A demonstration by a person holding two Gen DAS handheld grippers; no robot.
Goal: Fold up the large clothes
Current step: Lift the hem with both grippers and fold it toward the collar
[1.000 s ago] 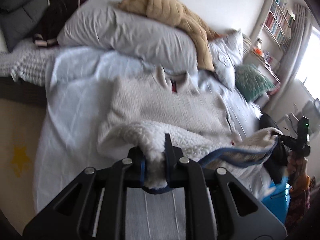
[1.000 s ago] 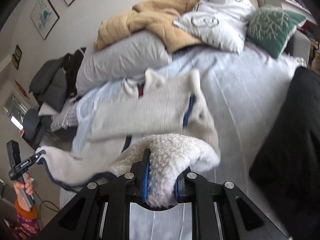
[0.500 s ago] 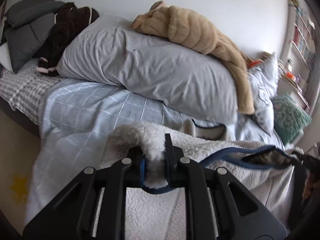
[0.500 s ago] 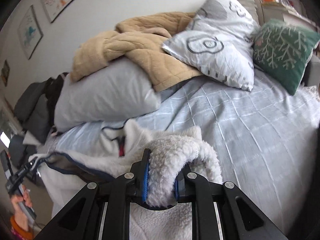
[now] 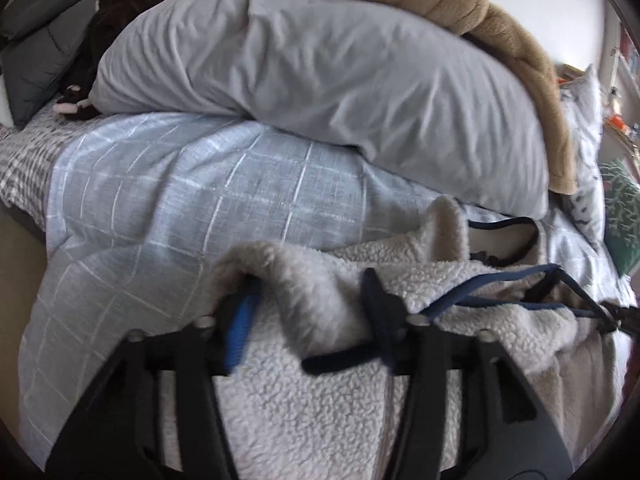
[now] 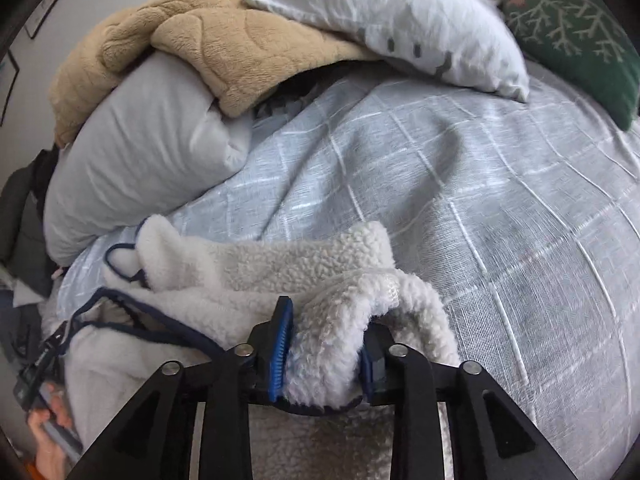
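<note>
A cream fleece jacket [image 5: 312, 408] with navy trim lies folded over on the light blue checked duvet [image 5: 180, 200]. My left gripper [image 5: 310, 308] sits low over its folded edge. Its jaws are opening and stand wide, with a loose ridge of fleece between them that neither pad presses. In the right wrist view the fleece jacket [image 6: 248, 264] reaches toward the pillows. My right gripper [image 6: 326, 348] is at the other end of the fold. Its jaws are opening too, but a thick wad of fleece still fills the gap and touches both blue pads.
A big grey pillow [image 5: 320, 80] with a tan blanket [image 5: 500, 32] on top lies just beyond the jacket. A white printed pillow [image 6: 400, 12] and a green cushion [image 6: 572, 28] sit at the back right. A hand [image 6: 48, 428] holds the other gripper at the far left.
Both grippers carried the jacket's hem forward and down, folding it over toward the collar and pillows. The left jaws have sprung wide apart; the right jaws have widened a little around the fleece.
</note>
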